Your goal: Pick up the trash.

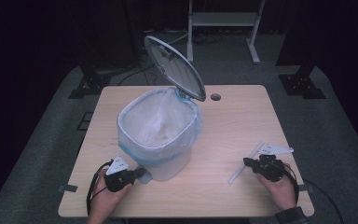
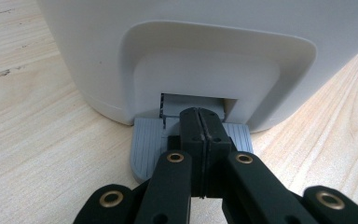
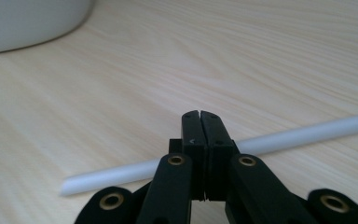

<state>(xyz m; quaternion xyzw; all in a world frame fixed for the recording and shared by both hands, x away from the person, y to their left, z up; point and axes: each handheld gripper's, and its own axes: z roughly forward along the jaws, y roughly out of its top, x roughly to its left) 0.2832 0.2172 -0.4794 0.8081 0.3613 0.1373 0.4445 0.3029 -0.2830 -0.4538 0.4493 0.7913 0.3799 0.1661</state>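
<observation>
Your left gripper (image 2: 199,122), jaws together, presses the bin's pedal (image 2: 145,144) with lid (image 1: 173,66) up, while your right gripper (image 1: 248,163) is clamped on the straw (image 3: 303,135), lower right, long axis diagonal, bin (image 1: 161,128) up-left.

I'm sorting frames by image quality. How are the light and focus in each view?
High view: the table is lit while the room around it is nearly black, and the bin looks soft and a bit washed out. Left gripper view: even light, the pedal sharp, the near jaws slightly soft. Right gripper view: the straw and far wood grain are blurred.
</observation>
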